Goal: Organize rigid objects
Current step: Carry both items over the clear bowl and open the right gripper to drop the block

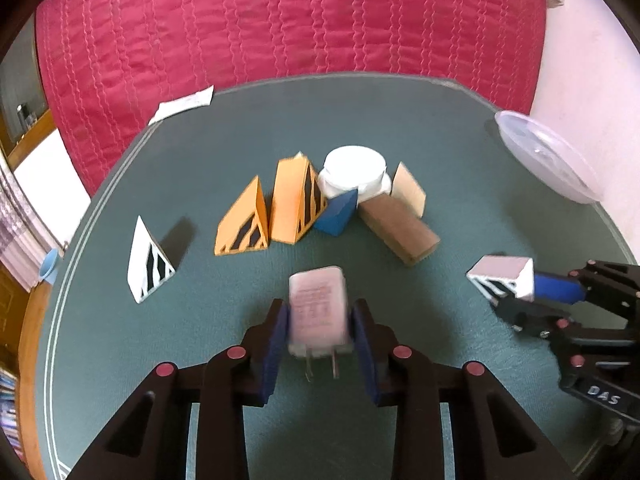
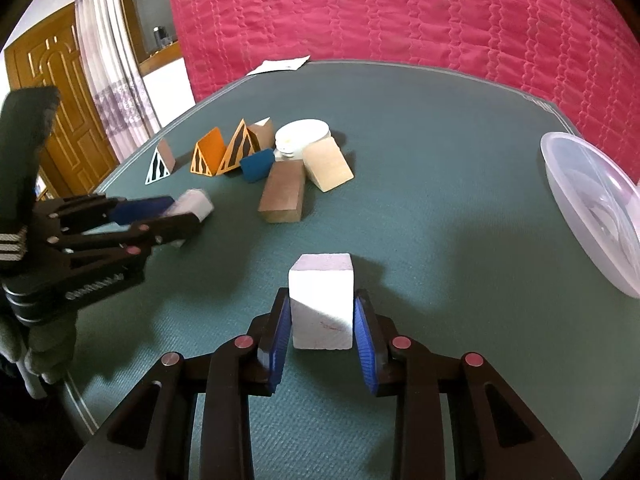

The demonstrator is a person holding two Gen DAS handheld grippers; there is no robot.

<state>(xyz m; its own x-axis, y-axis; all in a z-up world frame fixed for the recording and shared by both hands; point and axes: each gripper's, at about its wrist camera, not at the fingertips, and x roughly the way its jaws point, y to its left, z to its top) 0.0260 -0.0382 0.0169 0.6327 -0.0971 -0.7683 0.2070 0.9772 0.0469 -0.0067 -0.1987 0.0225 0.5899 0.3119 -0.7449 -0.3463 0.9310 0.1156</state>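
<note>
My left gripper [image 1: 320, 312] is shut on a white plug adapter [image 1: 318, 310], prongs pointing back at me, held above the green table [image 1: 400, 128]. It also shows in the right wrist view [image 2: 192, 204]. My right gripper [image 2: 322, 312] is shut on a white triangular prism [image 2: 322, 300], also seen in the left wrist view [image 1: 504, 276]. A cluster lies mid-table: two orange prisms [image 1: 242, 220] [image 1: 296, 204], a blue wedge [image 1: 338, 214], a brown block [image 1: 398, 228], a beige wedge [image 1: 408, 188] and a white round jar [image 1: 354, 172]. A second white prism [image 1: 148, 268] stands left.
A clear plastic bowl [image 2: 592, 208] lies tilted at the table's right edge. A paper slip [image 1: 184, 104] lies at the far edge. A red quilted bed [image 1: 280, 20] is behind the table. A wooden door [image 2: 60, 100] and a curtain are at left.
</note>
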